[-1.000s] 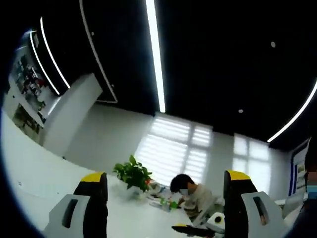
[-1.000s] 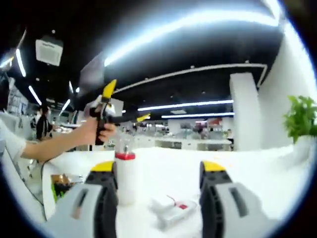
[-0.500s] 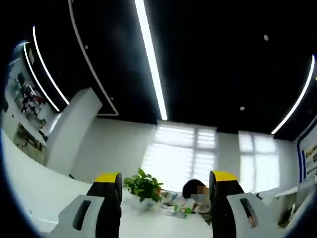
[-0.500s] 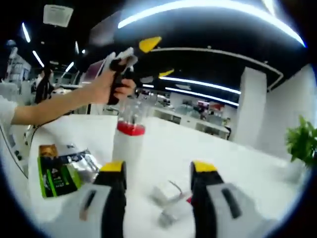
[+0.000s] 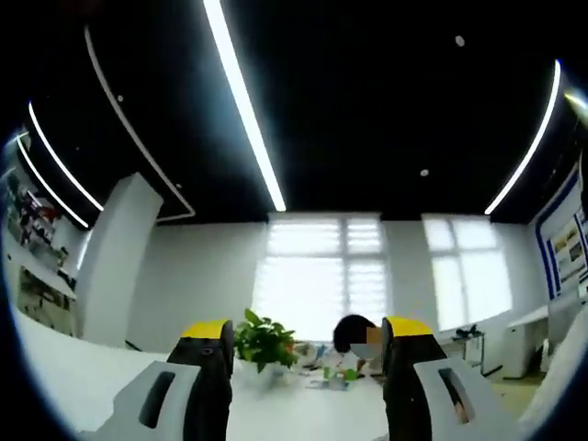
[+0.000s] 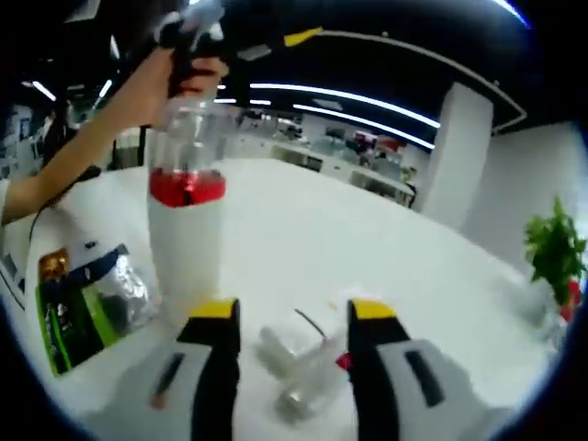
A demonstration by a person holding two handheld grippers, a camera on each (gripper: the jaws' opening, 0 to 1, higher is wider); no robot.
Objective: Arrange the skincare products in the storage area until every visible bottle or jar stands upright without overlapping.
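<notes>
Right gripper (image 6: 287, 317) is seen at the bottom centre of its view with jaws apart and nothing between them, aimed down at a small clear bottle (image 6: 308, 367) lying on its side on the white table (image 6: 367, 257). A tall white bottle (image 6: 186, 234) with a red band and clear cap stands upright left of centre, beside a green packet (image 6: 78, 308) at the lower left.

The lying bottle is judged light, rigid and slick, likely to roll; it is best taken across its body near the middle, though blur makes its cap end hard to tell.

At the upper left, a hand (image 6: 170, 78) is held high on a raised forearm.

Left gripper (image 5: 303, 335) is pointed up and away at the bottom of its view, jaws apart and empty, towards a potted plant (image 5: 264, 340) and a seated person (image 5: 358, 340).
</notes>
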